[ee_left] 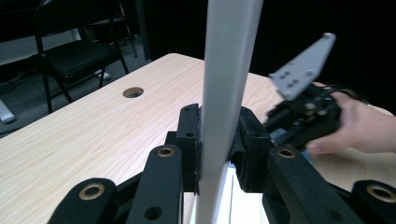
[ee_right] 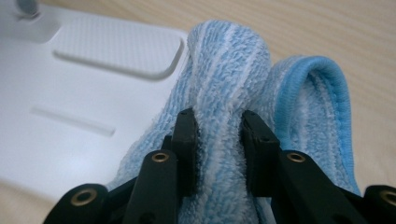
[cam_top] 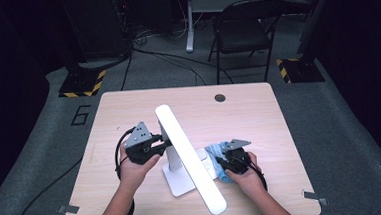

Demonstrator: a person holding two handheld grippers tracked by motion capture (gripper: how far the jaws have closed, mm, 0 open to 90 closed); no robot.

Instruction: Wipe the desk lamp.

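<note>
A white desk lamp stands on the table; its long light bar slants from the middle toward the front edge above its flat base. My left gripper is shut on the lamp's upright post, pads pressed on both sides. A blue striped cloth lies bunched at the right edge of the base. My right gripper is shut on a fold of the cloth, the jaws pinching it beside the white base. The right gripper also appears in the left gripper view.
The wooden table has a round cable hole near its far edge. A black folding chair stands behind the table, and striped stand feet sit on the floor at the far left and right.
</note>
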